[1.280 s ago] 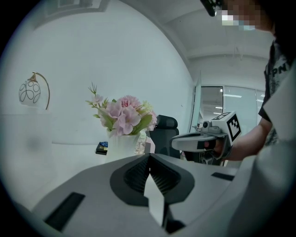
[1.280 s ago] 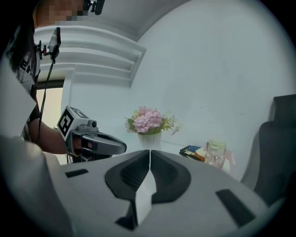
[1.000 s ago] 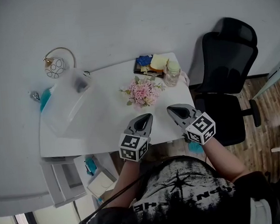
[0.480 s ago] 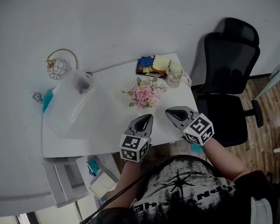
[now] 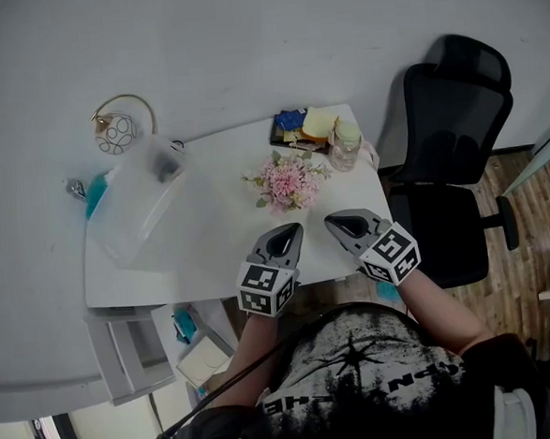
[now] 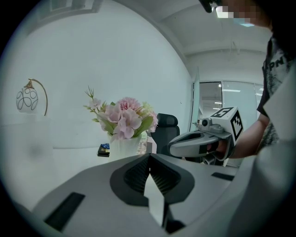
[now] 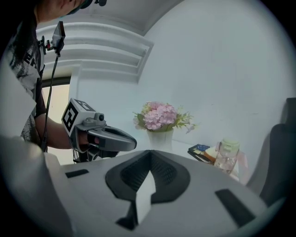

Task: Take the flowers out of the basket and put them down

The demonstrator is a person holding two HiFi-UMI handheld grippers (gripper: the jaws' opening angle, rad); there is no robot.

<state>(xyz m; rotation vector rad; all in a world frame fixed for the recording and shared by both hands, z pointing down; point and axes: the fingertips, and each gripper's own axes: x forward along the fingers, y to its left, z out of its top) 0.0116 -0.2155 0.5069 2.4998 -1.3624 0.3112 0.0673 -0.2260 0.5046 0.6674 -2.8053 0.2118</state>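
Observation:
A bunch of pink flowers [image 5: 286, 180] stands upright in a white container on the white table [image 5: 212, 256], toward its far right. In the left gripper view the flowers [image 6: 125, 118] rise from the white container [image 6: 121, 149] straight ahead. The right gripper view shows the flowers [image 7: 161, 115] in the same container [image 7: 160, 138]. My left gripper [image 5: 289, 232] and right gripper [image 5: 337, 222] hover side by side at the table's near edge, short of the flowers. Both are shut with nothing in them. Each gripper view shows the other gripper beside it.
A translucent plastic box [image 5: 137, 200] lies on the table's left part. A round lamp [image 5: 116, 131] stands at the far left corner. Coloured pads [image 5: 301, 126] and a glass jar [image 5: 345, 143] sit at the far right corner. A black office chair [image 5: 448, 145] stands to the right.
The head view has shifted slightly. Both grippers hold their places at the near edge and stay shut; the flowers have not moved.

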